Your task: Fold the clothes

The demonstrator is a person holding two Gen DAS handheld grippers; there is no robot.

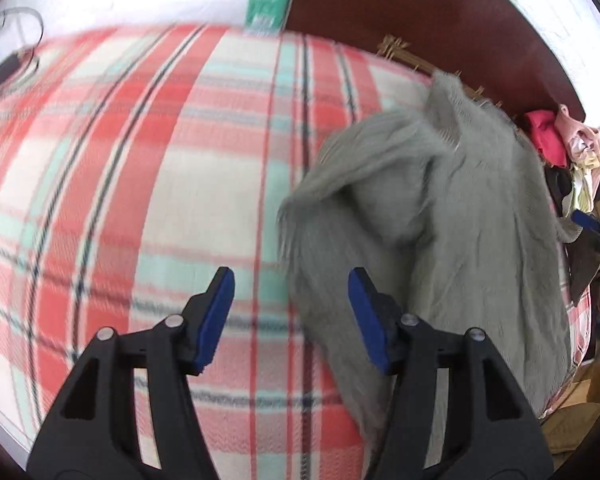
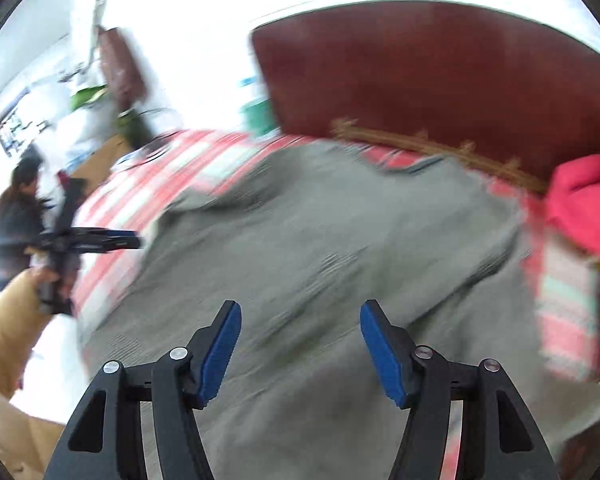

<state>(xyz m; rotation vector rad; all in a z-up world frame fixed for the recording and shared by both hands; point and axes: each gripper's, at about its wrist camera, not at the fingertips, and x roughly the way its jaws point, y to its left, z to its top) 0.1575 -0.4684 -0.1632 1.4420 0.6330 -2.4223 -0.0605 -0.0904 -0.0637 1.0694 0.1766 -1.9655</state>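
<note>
**Folding barely begun**

Hovering over the bed [image 1: 140,160], we hold the left gripper [image 1: 291,304] and right gripper [image 2: 300,344] with jaws apart, empty. Our grey sweater [image 2: 320,240] lies rumpled near the headboard-side edge; a clothes pile [image 1: 560,144] waits unfolded.

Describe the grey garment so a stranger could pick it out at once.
Find the bed with the red plaid blanket and dark red headboard. On its right side lies the grey sweater, crumpled and unfolded. It is large, fuzzy and grey, unlike the small bright clothes pile beside it.
</note>
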